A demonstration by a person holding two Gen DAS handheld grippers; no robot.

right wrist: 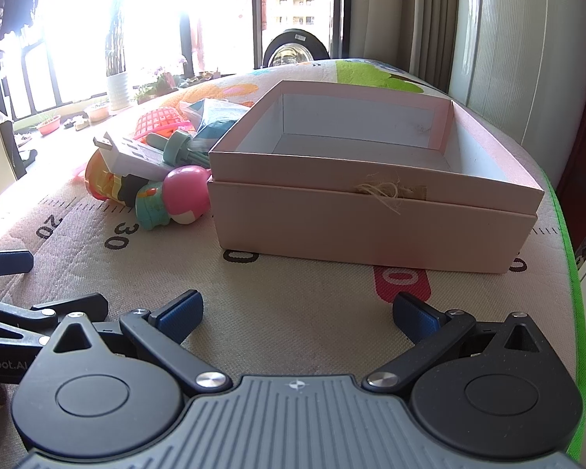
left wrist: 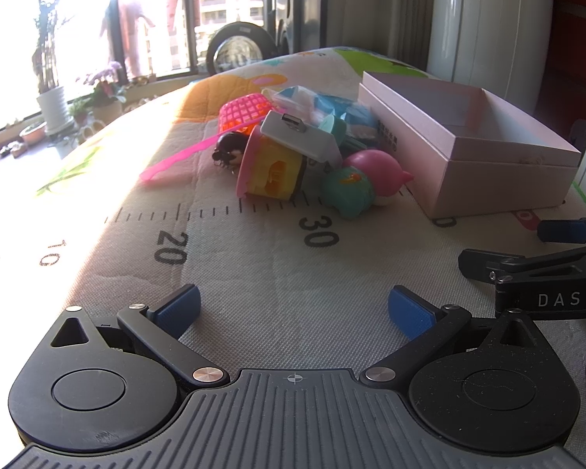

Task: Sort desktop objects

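Nearest the cameras, the left tool [left wrist: 294,308] and the right tool [right wrist: 297,314] both hover released, blue pads spread wide with nothing between them, low over the quilted ruler-printed play mat [left wrist: 254,273]. Beyond the "30" mark lies a heap of toys: a pink-headed teal doll figure [left wrist: 361,183], a yellow-and-pink plastic cup toy [left wrist: 271,168], a grey USB charger block [left wrist: 297,135] resting on top, and a pink mesh basket [left wrist: 246,111] behind. Just beside the heap on the right stands the open pale-pink cardboard box [right wrist: 371,222].
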